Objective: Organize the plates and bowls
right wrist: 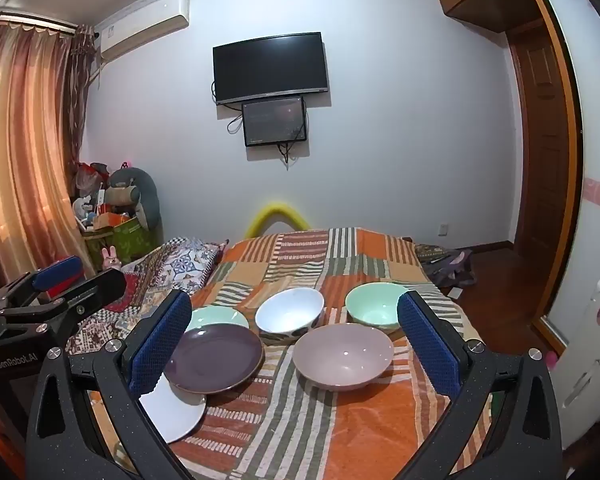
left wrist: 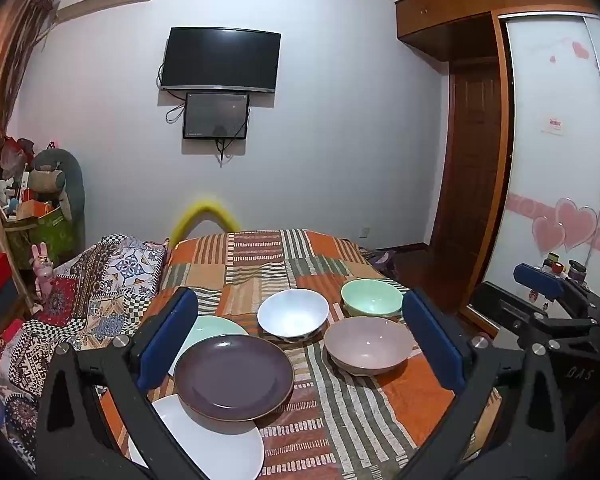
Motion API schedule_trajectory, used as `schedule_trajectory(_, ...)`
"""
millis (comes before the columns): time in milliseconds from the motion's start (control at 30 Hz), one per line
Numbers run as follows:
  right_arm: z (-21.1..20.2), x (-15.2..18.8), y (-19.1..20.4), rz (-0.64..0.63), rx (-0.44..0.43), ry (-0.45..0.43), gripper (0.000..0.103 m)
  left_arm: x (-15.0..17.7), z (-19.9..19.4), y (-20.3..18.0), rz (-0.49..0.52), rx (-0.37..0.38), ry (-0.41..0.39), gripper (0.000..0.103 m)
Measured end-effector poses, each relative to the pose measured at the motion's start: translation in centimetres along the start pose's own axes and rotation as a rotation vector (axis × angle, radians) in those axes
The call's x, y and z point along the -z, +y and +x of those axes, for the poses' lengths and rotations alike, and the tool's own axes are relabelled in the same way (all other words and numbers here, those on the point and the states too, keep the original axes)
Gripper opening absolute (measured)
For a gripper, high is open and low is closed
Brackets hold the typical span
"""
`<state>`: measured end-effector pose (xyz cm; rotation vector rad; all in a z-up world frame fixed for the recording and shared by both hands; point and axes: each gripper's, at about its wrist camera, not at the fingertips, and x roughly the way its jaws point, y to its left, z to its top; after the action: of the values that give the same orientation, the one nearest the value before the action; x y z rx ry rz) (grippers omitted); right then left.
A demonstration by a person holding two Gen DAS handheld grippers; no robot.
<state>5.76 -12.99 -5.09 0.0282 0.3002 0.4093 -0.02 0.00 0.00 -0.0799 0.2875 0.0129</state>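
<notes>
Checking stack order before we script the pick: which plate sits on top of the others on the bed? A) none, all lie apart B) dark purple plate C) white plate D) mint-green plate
B: the dark purple plate overlaps the rims of both the white plate and the mint-green plate, and its own rim shows unbroken in both wrist views.

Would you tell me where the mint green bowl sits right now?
In both wrist views the mint green bowl sits far right on the striped blanket, behind the pink bowl and right of the white bowl.
</notes>
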Motion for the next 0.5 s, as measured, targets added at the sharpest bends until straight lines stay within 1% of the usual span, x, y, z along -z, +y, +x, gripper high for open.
schedule_trajectory(133, -0.08, -0.05, 0.00, -0.008, 0.002, -0.003, 0.103, 0.05, -0.20, 0.06, 0.002, -0.004, -0.008, 0.103)
schedule_trajectory(267, -0.17, -0.12, -0.02, -0.009, 0.004, -0.005, 0.103, -0.71, -0.38, 0.43, -0.002, 0.007, -0.005, 0.103)
schedule_trajectory(500, -0.63, -0.55, -0.15, -0.010, 0.003, -0.010, 0.103, -0.34, -0.51, 0.13, 0.001, 0.010, 0.004, 0.103)
